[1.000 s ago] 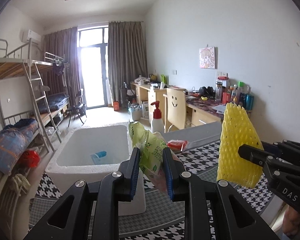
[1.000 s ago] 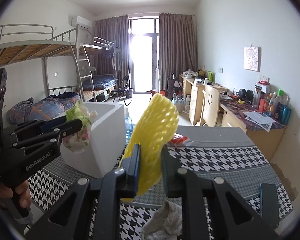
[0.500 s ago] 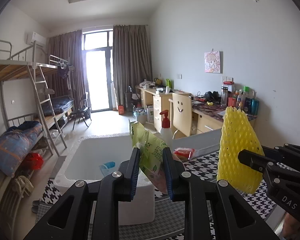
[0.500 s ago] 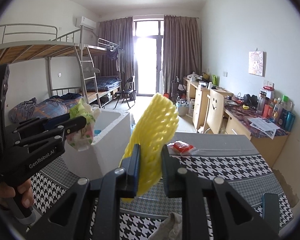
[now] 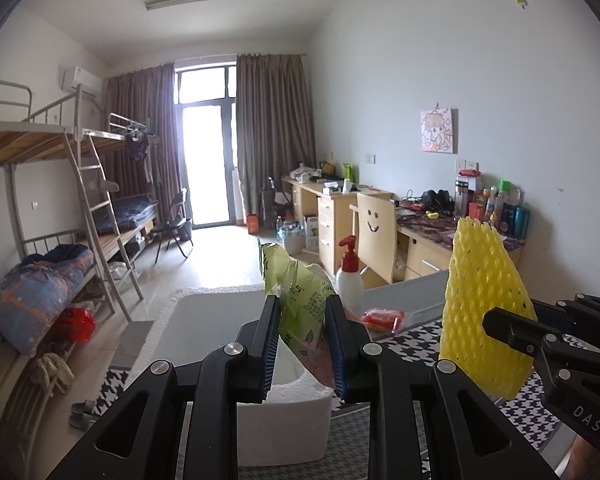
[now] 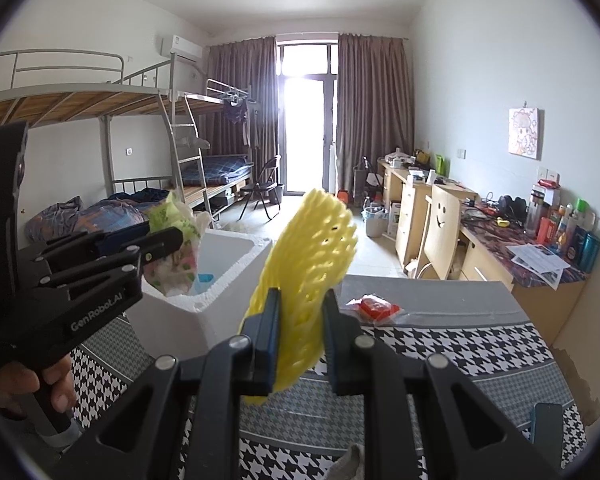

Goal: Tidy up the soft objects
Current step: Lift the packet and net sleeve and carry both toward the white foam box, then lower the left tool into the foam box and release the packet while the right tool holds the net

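Above a houndstooth-covered tabletop [image 6: 440, 340] in a dormitory room, we hold one soft thing in each gripper. The left gripper [image 5: 302, 344] is closed on a green plastic packet [image 5: 300, 304]: the packet sits pinched between the two fingers [image 5: 270, 340], its crumpled top rising well above their tips and its lower end hanging beneath them, over the open white foam box [image 5: 288, 420] at the tabletop's left side. From the right wrist camera the same packet [image 6: 176, 240] shows at the fingertips, just above the box's near rim [image 6: 204, 300]. The right gripper [image 6: 300, 328] is clamped on a yellow foam net sleeve [image 6: 312, 256] — the fingers [image 6: 268, 332] press on its lower part from both sides, and most of the sleeve stands up beyond them, leaning right. A red-wrapped packet [image 6: 374, 306] lies farther back on the tabletop, apart from both grippers, and a white pump bottle [image 5: 349, 276] stands behind the box.
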`<move>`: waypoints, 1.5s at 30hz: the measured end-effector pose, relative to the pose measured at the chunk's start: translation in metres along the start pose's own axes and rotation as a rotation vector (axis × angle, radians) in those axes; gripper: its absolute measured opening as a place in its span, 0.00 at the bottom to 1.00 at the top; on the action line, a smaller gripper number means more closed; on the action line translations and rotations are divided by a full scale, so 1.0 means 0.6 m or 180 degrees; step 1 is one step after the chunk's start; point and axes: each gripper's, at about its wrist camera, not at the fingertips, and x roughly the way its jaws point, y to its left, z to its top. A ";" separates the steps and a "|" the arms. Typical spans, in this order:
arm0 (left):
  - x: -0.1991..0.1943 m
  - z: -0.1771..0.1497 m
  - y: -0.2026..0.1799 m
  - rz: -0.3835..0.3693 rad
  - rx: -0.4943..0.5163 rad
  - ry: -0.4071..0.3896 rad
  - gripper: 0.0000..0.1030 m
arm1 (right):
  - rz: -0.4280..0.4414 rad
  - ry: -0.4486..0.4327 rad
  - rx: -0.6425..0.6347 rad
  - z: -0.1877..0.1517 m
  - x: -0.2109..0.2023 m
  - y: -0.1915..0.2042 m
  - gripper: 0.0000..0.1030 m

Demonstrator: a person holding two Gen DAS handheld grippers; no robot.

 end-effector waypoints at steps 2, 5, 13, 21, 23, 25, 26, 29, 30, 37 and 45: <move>0.001 0.002 0.001 0.0019 0.0003 0.0003 0.24 | 0.0011 -0.0008 -0.0011 0.003 0.001 0.002 0.22; 0.004 0.003 0.007 0.0042 -0.0005 0.0014 0.24 | 0.0048 -0.0004 -0.0031 0.007 0.005 0.006 0.22; 0.018 0.007 0.029 0.0193 -0.0102 0.0049 0.24 | 0.0153 0.0004 -0.0087 0.019 0.019 0.015 0.22; 0.031 0.006 0.047 0.0343 -0.0167 0.0104 0.24 | 0.0270 0.0018 -0.0132 0.033 0.036 0.021 0.22; 0.033 0.007 0.050 0.0361 -0.0174 0.0117 0.24 | 0.0297 0.0022 -0.0150 0.035 0.040 0.025 0.22; 0.036 0.007 0.049 0.0365 -0.0174 0.0135 0.24 | 0.0331 0.0032 -0.0162 0.038 0.046 0.030 0.22; 0.038 0.007 0.050 0.0384 -0.0180 0.0141 0.24 | 0.0342 0.0037 -0.0171 0.038 0.048 0.032 0.22; 0.046 0.008 0.052 0.0396 -0.0196 0.0176 0.24 | 0.0375 0.0049 -0.0197 0.042 0.055 0.039 0.22; 0.050 0.008 0.053 0.0393 -0.0198 0.0191 0.24 | 0.0382 0.0051 -0.0203 0.044 0.057 0.042 0.22; 0.077 0.004 0.062 0.0395 -0.0216 0.0332 0.24 | 0.0425 0.0077 -0.0236 0.045 0.065 0.044 0.22; 0.108 -0.010 0.079 0.0339 -0.0295 0.0521 0.24 | 0.0424 0.0097 -0.0253 0.048 0.074 0.044 0.22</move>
